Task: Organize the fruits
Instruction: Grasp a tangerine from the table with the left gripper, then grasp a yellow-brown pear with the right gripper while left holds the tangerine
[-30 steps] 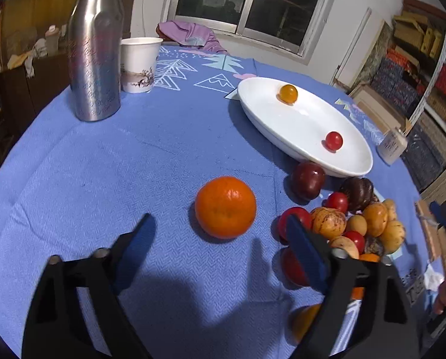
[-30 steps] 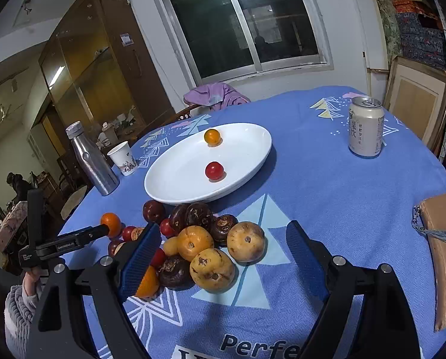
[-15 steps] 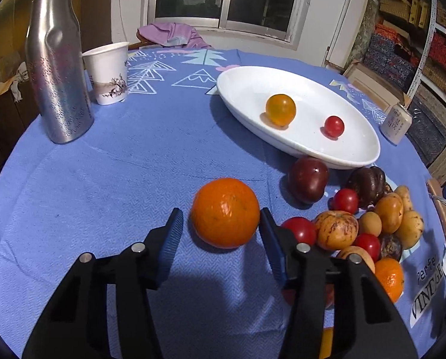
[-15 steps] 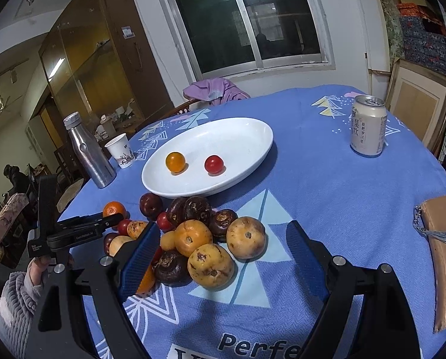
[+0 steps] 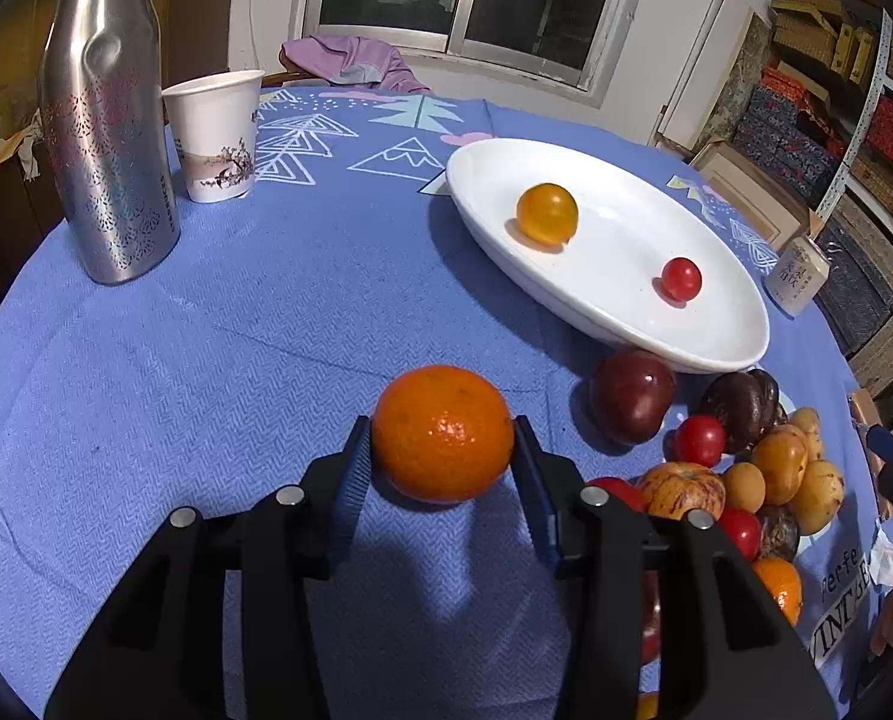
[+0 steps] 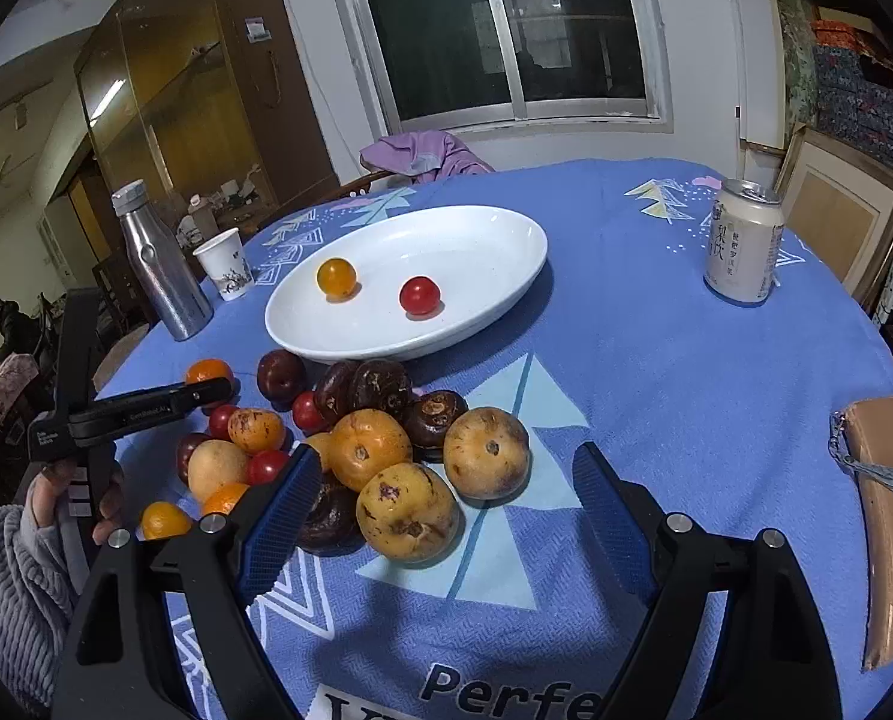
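An orange (image 5: pixel 443 432) lies on the blue tablecloth with my left gripper (image 5: pixel 440 423) around it. The jaws are closing and both blue pads touch its sides. The right wrist view shows the same left gripper (image 6: pixel 206 390) at the left of the fruit pile (image 6: pixel 380 450). My right gripper (image 6: pixel 446 456) hovers open over the near side of the pile, with nothing between its fingers. The white oval plate (image 5: pixel 716 324) behind holds a yellow tomato (image 5: pixel 547 214) and a red cherry tomato (image 5: pixel 681 279).
A steel bottle (image 5: pixel 107 120) and a paper cup (image 5: pixel 215 135) stand at the far left. A drink can (image 6: pixel 743 240) stands at the right and a brown pouch (image 6: pixel 890 510) lies by the right edge. A person's grey sleeve (image 6: pixel 20 570) is at the lower left.
My left gripper moved forward to the orange and its jaws narrowed from wide apart to touching it. The yellow tomato rolled nearer in the plate. My right gripper stayed open.
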The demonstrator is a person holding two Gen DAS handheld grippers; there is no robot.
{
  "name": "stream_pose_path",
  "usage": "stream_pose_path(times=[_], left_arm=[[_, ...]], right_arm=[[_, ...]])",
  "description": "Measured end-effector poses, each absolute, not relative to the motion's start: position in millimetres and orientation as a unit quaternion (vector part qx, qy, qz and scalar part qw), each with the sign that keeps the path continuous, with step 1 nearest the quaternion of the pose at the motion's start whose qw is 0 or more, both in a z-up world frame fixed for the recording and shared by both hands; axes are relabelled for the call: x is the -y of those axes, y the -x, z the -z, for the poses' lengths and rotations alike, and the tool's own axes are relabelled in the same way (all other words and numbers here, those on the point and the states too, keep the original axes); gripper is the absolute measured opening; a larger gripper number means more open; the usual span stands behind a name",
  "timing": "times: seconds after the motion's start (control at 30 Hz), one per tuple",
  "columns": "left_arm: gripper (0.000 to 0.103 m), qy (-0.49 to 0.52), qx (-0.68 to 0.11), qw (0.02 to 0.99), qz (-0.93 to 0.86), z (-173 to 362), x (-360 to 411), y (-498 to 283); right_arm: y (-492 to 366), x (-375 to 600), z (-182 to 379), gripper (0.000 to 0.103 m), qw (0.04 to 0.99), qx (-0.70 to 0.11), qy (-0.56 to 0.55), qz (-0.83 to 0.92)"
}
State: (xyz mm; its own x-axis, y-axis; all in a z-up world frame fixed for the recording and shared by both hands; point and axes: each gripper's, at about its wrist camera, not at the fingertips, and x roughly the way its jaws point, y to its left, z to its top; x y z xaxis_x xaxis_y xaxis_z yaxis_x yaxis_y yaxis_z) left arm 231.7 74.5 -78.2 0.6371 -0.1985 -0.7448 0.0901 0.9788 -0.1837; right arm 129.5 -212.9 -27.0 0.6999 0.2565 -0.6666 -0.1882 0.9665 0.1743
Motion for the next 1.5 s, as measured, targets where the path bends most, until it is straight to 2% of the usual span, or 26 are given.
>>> stream_pose_path(times=[0.4, 0.47, 0.5, 0.53, 0.6, 1.23, 1.5], left_arm=[[0.045, 0.077, -0.417, 0.901, 0.087, 78.7, -78.0, -232.3], [0.045, 0.079, -0.417, 0.901, 0.087, 78.7, -78.7, -231.9], [0.045, 0.079, -0.417, 0.901, 0.086, 78.7, -78.5, -231.5], [0.045, 0.079, -0.417, 0.902, 0.086, 78.5, -78.3, -231.3], [0.045, 0.079, -0.417, 0.902, 0.086, 79.1, -78.2, -230.9], [0.044, 0.090, -0.416, 0.899, 0.100, 78.7, -78.7, -227.6], [0.044, 0.083, -0.369, 0.921, 0.099, 47.6, -73.5, -204.0]], right_arm=[[-130.3, 190.6, 51.9, 0.084, 0.900, -0.410, -0.031, -0.144], [-133.1, 194.2, 55.0, 0.078, 0.895, -0.417, -0.048, -0.148], [-135.0, 196.2, 57.7, 0.070, 0.892, -0.423, -0.058, -0.150], [-137.3, 197.6, 61.3, 0.055, 0.886, -0.432, -0.068, -0.155], [-140.0, 200.0, 66.7, 0.046, 0.875, -0.444, -0.091, -0.168], [-143.0, 201.5, 65.8, 0.045, 0.874, -0.442, -0.103, -0.174], [-136.0, 212.6, 44.7, 0.045, 0.885, -0.410, -0.127, -0.183]])
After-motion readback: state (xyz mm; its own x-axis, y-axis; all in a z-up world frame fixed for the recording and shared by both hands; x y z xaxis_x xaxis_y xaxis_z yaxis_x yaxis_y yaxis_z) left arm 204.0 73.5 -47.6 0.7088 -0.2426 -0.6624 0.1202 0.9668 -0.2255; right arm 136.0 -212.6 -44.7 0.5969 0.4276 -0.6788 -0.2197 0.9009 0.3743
